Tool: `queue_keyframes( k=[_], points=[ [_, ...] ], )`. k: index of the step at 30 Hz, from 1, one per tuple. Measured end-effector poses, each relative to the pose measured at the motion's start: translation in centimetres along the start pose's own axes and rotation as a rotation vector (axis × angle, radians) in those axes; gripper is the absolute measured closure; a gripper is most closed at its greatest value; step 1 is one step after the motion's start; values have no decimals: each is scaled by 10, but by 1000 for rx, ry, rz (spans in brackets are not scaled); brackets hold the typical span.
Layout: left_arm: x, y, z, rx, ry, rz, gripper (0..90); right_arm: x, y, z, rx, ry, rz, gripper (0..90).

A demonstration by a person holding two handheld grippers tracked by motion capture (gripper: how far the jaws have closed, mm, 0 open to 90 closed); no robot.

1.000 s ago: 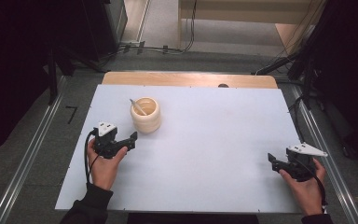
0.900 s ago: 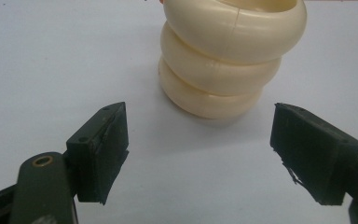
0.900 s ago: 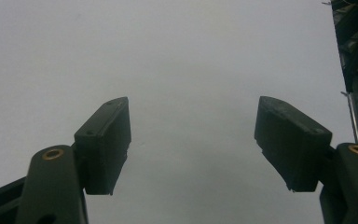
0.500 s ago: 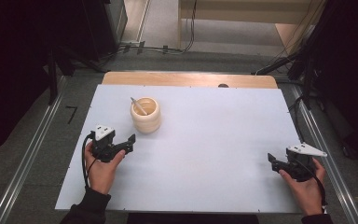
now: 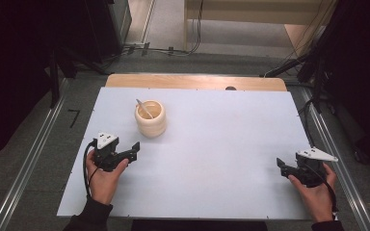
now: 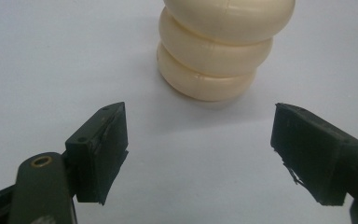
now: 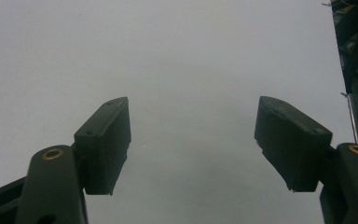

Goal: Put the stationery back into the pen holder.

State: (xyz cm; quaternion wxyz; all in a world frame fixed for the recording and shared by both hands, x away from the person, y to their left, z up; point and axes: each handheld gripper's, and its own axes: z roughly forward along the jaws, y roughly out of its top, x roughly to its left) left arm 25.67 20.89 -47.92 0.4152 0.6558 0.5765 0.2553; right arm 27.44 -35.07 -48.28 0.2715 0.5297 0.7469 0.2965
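A cream ribbed cup (image 5: 150, 119) stands on the white tabletop (image 5: 221, 139), left of centre, with a thin utensil (image 5: 143, 109) leaning inside it. My left gripper (image 5: 134, 148) is held just in front of the cup and a little to its left, open, pointing toward it with nothing between the jaws. In the left gripper view the cup (image 6: 219, 51) sits a short way beyond my open left gripper (image 6: 198, 140). My right gripper (image 5: 280, 163) rests near the table's front right corner, open and pointing left. The right gripper view shows bare tabletop between my right gripper (image 7: 193, 135) jaws.
A wooden strip (image 5: 195, 82) runs along the table's far edge. Metal rails (image 5: 29, 163) flank both sides of the table. Cables (image 5: 159, 49) lie on the floor behind it. The table's dark right edge (image 7: 354, 70) is close to my right gripper.
My left gripper has drifted slightly back toward the person, still open. The right gripper and the cup have not moved.
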Motion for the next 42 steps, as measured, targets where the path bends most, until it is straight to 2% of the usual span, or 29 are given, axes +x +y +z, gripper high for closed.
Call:
queue_keyframes(
  k=[30,42],
  points=[
    [3,-13,-14,5,-31,-12,194,1,0,1,7,3,5,258],
    [7,-16,-13,13,-30,-20,191,1,0,1,5,3,6,258]
  ],
)
